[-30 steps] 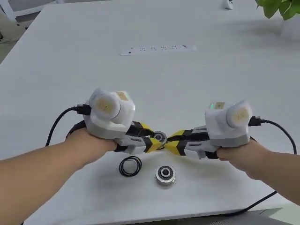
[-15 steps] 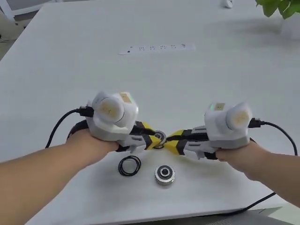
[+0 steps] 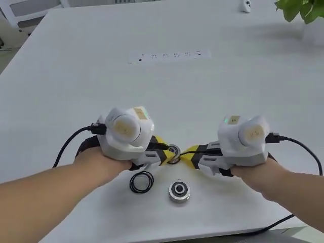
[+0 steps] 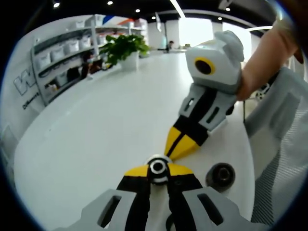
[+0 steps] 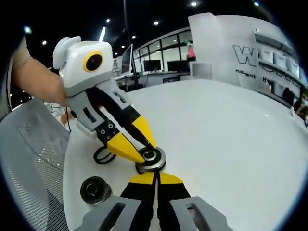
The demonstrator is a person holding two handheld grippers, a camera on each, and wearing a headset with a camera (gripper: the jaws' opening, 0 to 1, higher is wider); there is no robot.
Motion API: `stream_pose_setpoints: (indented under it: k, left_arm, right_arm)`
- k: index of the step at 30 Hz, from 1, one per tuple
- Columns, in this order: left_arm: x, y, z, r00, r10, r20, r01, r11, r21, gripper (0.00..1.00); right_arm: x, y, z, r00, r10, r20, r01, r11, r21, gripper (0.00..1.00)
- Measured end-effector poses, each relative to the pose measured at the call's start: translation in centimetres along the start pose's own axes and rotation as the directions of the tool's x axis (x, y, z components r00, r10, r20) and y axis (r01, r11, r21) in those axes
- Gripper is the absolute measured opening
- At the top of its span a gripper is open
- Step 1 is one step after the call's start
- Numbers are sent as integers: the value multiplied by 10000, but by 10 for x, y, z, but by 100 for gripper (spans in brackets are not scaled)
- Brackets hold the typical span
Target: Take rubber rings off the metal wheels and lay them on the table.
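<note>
My left gripper (image 3: 165, 155) (image 4: 158, 171) is shut on a small metal wheel (image 3: 173, 151) (image 4: 158, 166) (image 5: 152, 158) with a dark band round its rim, held just above the white table (image 3: 167, 96). From the opposite side my right gripper (image 3: 186, 153) (image 5: 155, 177) is shut, its yellow tips against the wheel's near edge. I cannot tell whether it pinches the band. Two black rubber rings (image 3: 141, 181) (image 5: 103, 155) lie overlapping on the table below the left gripper. A second wheel (image 3: 179, 191) (image 4: 221, 176) (image 5: 95, 189) lies flat beside them.
A white power strip (image 3: 169, 55) lies further back on the table. A green plant (image 3: 302, 7) stands at the far right corner. The table's front edge runs just below the second wheel. Black cables trail from both grippers.
The view has shifted slightly. Both grippers stay tip to tip at the held wheel, and the rings and second wheel lie where they were.
</note>
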State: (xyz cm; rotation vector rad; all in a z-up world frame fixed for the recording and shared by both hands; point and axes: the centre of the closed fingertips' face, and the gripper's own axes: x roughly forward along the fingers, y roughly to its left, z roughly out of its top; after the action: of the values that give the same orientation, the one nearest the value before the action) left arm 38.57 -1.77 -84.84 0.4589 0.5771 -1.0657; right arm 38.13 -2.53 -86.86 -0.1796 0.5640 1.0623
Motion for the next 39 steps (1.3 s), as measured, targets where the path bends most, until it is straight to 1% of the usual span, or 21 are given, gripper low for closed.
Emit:
stream_pose_setpoints:
  k: [2,4,7,8,9,12,13,14,15,19,24,26,28,31,32,34,37,39]
  left_arm:
    - [0,0,0,10000,-16,-97,17,9999,123,13]
    - [1,1,-1,9999,-49,-122,50,9999,131,13]
    - [1,0,-1,9999,-72,-116,73,9999,138,13]
    - [1,0,-1,9999,-63,-127,65,9999,149,13]
    - [1,0,-1,9999,-65,-146,67,9998,181,13]
    - [2,0,-1,9998,-82,-198,86,9997,223,13]
    - [2,0,-2,9998,-76,-210,80,9997,217,13]
    - [2,0,-2,9997,-67,-226,72,9997,218,13]
    - [2,0,-2,9997,-59,-228,64,9998,208,13]
    - [2,0,-2,9996,-41,-292,46,9998,201,13]
    - [2,-1,-4,9991,50,-414,-42,9998,207,12]
    - [1,-1,-4,9991,81,-410,-73,9998,210,12]
    - [1,-1,-4,9991,92,-422,-83,9997,224,12]
    - [1,-2,-4,9991,85,-420,-76,9997,226,12]
    - [1,-2,-4,9991,91,-416,-82,9997,225,12]
    - [1,-2,-4,9991,132,-411,-123,9997,211,12]
    - [1,-1,-4,9990,159,-416,-150,9997,216,12]
    - [1,-1,-3,9989,173,-441,-162,9996,245,12]
  right_arm:
    - [0,-1,0,10000,-17,14,17,9999,164,0]
    - [-1,-2,0,9998,47,184,-61,9971,757,0]
    - [-2,-2,0,9996,35,278,-63,9946,1035,0]
    - [-2,-1,2,9990,9,438,-67,9912,1320,0]
    - [-3,-2,2,9992,-12,405,-44,9905,1374,0]
    - [-5,-3,2,9983,-73,574,-28,9846,1746,0]
    - [-6,-4,6,9969,-99,776,-53,9810,1937,0]
    - [-8,-8,7,9962,-282,825,116,9807,1953,0]
    - [-8,-7,8,9962,-181,850,-5,9768,2142,0]
    - [-9,-6,11,9949,-218,985,-18,9723,2335,0]
    - [-8,-5,14,9921,-258,1229,-120,9547,2975,0]
    - [-8,-5,15,9905,-238,1353,-216,9455,3249,0]
    - [-9,-3,16,9903,-226,1369,-233,9455,3248,0]
    - [-10,-1,16,9893,-181,1445,-335,9374,3468,0]
    - [-10,-1,16,9893,-192,1447,-327,9371,3474,0]
    - [-10,0,17,9895,-201,1433,-302,9398,3404,0]
    - [-10,1,19,9895,-116,1439,-386,9393,3410,0]
    - [-10,3,20,9894,-71,1454,-418,9429,3305,0]
